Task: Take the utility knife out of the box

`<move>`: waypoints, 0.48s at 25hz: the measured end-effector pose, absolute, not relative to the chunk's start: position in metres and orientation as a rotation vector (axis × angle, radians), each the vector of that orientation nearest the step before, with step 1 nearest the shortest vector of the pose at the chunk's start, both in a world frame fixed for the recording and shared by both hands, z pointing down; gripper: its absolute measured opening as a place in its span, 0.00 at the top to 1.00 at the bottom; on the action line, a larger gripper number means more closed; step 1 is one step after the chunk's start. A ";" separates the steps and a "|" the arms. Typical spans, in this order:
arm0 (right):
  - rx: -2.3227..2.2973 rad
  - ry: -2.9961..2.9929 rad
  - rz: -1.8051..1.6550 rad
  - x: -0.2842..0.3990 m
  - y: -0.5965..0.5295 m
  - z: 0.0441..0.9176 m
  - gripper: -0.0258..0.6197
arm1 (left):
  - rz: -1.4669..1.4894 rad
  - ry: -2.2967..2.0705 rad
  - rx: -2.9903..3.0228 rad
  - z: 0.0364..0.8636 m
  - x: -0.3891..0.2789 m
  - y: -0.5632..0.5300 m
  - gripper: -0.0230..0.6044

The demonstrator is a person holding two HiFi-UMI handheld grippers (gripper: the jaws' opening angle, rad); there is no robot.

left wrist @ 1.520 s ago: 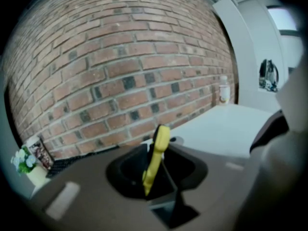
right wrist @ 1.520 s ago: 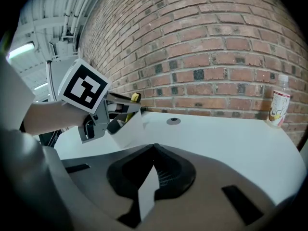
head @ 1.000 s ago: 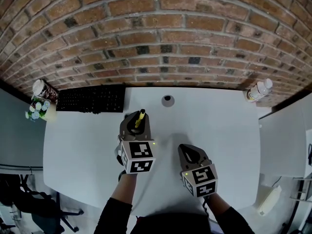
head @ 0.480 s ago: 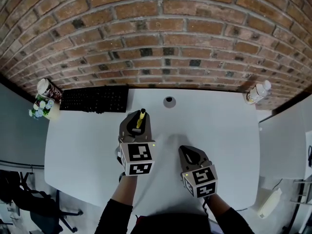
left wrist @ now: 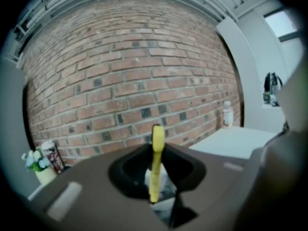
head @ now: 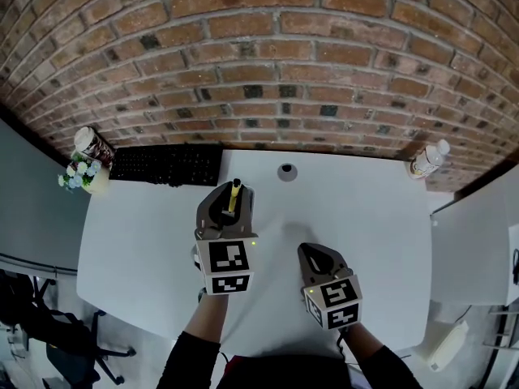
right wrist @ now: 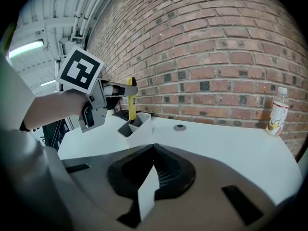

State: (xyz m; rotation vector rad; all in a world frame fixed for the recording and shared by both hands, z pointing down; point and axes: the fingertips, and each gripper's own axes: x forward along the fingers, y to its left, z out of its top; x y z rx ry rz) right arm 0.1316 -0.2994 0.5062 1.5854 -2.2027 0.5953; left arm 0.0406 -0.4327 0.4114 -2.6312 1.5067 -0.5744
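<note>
White table (head: 381,217) set against a red brick wall (head: 268,63). At the table's far edge: black keyboard (head: 166,165), flower pot (head: 81,177) and printed can (head: 93,146) at the left corner, bottle (head: 427,159) at the right corner, small round disc (head: 286,171) near the middle.

Left gripper (head: 230,207) is raised above the table with its jaws clamped on the yellow utility knife (left wrist: 155,165), which stands upright between them. Seen from the right gripper view, the knife's lower end sits inside the rim of the white divided box (right wrist: 139,126); the box rests on the table.

Right gripper (right wrist: 154,148) hangs low over the near side of the table, well apart from the box. Its jaws are drawn together with nothing between them.
</note>
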 end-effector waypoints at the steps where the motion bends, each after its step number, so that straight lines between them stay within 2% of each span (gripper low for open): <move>1: 1.586 -2.205 0.592 0.132 -0.299 0.505 0.95 | -0.568 1.512 -2.629 0.409 0.039 -0.431 0.84; 12: 1.568 -2.249 0.551 0.119 -0.295 0.490 0.95 | -0.519 1.569 -2.608 0.389 0.017 -0.415 0.84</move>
